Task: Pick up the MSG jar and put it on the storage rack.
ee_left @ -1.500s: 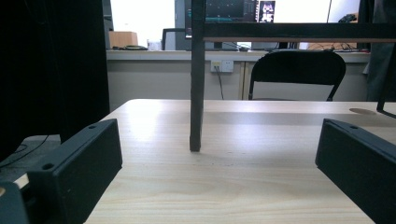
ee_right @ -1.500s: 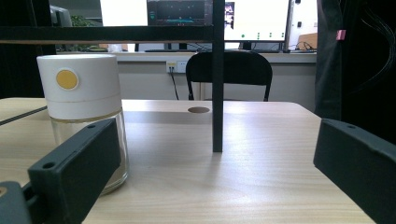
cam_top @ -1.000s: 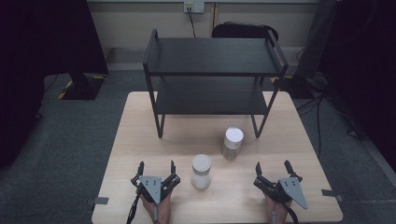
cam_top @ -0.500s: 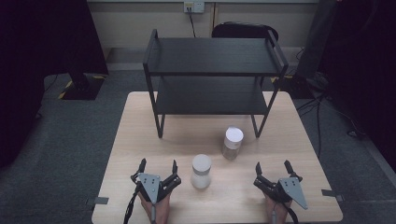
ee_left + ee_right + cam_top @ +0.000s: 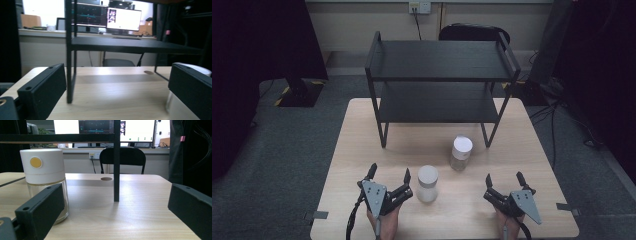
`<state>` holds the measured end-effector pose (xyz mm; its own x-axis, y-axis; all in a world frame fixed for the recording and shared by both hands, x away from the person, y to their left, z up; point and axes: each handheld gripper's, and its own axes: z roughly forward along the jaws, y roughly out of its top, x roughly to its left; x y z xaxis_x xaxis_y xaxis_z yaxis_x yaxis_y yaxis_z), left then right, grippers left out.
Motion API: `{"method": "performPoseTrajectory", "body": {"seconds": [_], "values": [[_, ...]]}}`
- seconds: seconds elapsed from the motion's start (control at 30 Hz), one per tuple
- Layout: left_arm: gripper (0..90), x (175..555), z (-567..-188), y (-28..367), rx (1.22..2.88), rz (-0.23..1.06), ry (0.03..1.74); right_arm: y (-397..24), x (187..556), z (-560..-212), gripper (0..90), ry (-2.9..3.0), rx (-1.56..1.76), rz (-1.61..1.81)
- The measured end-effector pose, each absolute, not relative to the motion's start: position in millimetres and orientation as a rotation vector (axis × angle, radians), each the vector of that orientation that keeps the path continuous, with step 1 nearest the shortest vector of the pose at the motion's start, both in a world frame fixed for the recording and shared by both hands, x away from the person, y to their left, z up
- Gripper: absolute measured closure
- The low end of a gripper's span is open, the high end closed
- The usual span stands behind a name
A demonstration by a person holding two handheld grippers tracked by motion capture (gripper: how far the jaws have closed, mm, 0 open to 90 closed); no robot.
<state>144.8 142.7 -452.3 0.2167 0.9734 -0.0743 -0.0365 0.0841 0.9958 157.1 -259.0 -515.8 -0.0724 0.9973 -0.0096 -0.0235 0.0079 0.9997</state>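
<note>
So far nothing is picked up: both jars stand upright on the table (image 5: 352, 165) in front of the black shelf rack (image 5: 439, 60), whose two shelves are bare. The left gripper (image 5: 388, 173) rests near the table's front edge with its jaws spread wide and holding nothing, the nearer jar (image 5: 427, 183) just beside its right jaw, while the right gripper (image 5: 504, 178) sits equally released, well apart from the farther jar (image 5: 460, 153). Judging by this, the work is at its start, with each jar not yet grasped and presumably lifted onto the rack afterwards.
</note>
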Motion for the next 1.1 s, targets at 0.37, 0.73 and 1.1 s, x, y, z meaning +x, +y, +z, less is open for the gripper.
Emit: {"method": "performPoseTrajectory", "body": {"seconds": [0.37,0.73,1.1], "values": [[2.5,146.3,-450.6,121.1,1.267,0.967,0.929,-259.2,157.2,-515.8,0.0,1.25,1.15,1.267],[6.5,153.1,-460.5,93.7,1.356,0.941,0.91,-259.2,157.1,-515.8,0.0,1.25,1.15,1.267],[15.5,158.4,-469.3,89.3,1.397,0.901,0.954,-259.6,157.1,-515.8,0.0,1.252,1.148,1.269]]}}
